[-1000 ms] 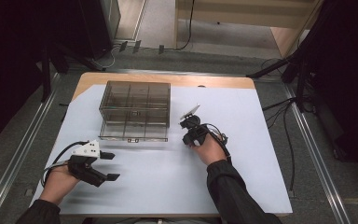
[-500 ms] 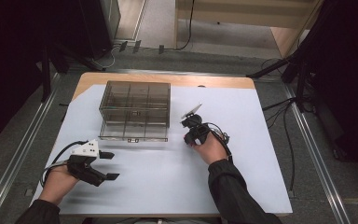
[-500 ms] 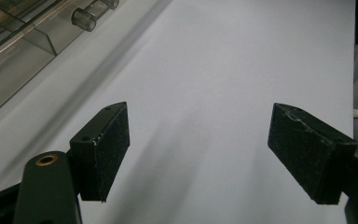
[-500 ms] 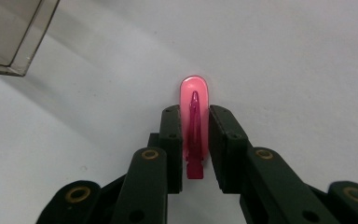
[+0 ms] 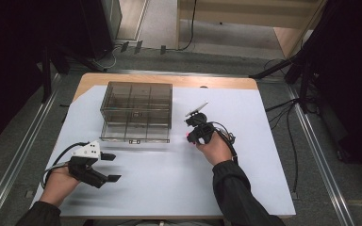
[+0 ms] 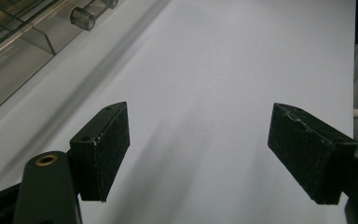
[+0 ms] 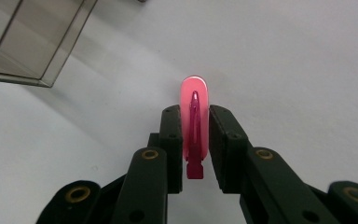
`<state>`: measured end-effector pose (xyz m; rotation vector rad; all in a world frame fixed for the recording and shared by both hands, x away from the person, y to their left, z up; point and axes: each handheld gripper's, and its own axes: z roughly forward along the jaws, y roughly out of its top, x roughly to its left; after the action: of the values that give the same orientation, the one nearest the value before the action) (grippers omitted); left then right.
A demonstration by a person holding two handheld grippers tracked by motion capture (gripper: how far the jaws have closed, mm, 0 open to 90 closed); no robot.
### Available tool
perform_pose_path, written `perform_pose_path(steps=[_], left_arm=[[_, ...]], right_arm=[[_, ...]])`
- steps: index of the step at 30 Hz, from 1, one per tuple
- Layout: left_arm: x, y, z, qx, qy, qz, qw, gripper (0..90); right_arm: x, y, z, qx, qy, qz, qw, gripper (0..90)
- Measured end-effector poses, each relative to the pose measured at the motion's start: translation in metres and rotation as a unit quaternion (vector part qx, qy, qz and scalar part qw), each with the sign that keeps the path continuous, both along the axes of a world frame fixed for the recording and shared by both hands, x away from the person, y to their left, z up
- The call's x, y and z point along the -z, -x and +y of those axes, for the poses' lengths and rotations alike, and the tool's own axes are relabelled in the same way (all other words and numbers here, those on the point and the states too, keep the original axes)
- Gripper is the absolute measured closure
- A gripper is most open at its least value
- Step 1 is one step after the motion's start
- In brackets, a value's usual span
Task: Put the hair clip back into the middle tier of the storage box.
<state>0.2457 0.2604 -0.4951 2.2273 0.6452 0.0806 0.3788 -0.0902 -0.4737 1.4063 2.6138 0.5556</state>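
Pink clip point(image 7: 195, 122) sits upright between the fingers point(image 7: 172, 140) of the right gripper point(image 7: 195, 140), which press narrow against its two flat sides; its rounded, translucent top pokes out past the fingertips and a small darker stub hangs below them. From the high view the clip shows as a tiny pink speck point(image 5: 188, 136) at the front of the right gripper point(image 5: 195, 133), just off the near right corner of the clear box point(image 5: 136, 112), close to it but not touching. Whether the clip rests on the white surface point(image 5: 169, 174) or hangs a little above it cannot be told.

The clear box is a smoky, see-through case split into compartments, standing on the far left part of the surface. One of its corners shows at the upper left of the right gripper view point(image 7: 32, 42), and its lower edge with a small round knob runs along the upper left of the left gripper view point(image 6: 23, 42).

Left gripper point(image 5: 104, 165) is held in the left hand point(image 5: 59, 183) near the front of the surface, well on the person's side of the box and a bit to its left. Its fingers point(image 6: 103, 149) stand wide apart with only bare white surface between them. The right hand point(image 5: 215, 149) holds its gripper to the right of the box, well apart from the left gripper
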Motion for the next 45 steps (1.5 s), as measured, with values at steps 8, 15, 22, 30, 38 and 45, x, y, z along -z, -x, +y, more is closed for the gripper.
perform_pose_path(steps=[8,15,22,30,38,45], left_arm=[[0.0,0.0,0.001,-0.003,0.002,0.001,1.0,21.8],[0.0,0.0,0.001,-0.004,0.003,0.0,1.0,21.8],[0.0,0.0,0.001,-0.003,-0.002,0.001,1.0,21.9],[0.0,0.0,0.001,-0.005,0.001,0.001,1.0,21.9],[0.0,-0.001,0.003,-0.008,0.0,0.001,1.0,21.9],[-0.001,-0.001,0.005,-0.009,0.001,0.0,1.0,21.8]], right_arm=[[-0.008,0.0,-0.005,0.002,-0.022,-0.013,0.9997,77.6],[-0.014,0.001,-0.009,0.0,-0.038,-0.028,0.9989,77.5],[-0.02,0.003,-0.01,-0.007,-0.046,-0.043,0.998,77.5],[-0.028,0.006,-0.01,-0.012,-0.059,-0.058,0.9965,77.5],[-0.033,0.008,-0.009,-0.013,-0.065,-0.065,0.9957,77.5],[-0.039,0.011,-0.004,-0.023,-0.067,-0.076,0.9946,77.5]])
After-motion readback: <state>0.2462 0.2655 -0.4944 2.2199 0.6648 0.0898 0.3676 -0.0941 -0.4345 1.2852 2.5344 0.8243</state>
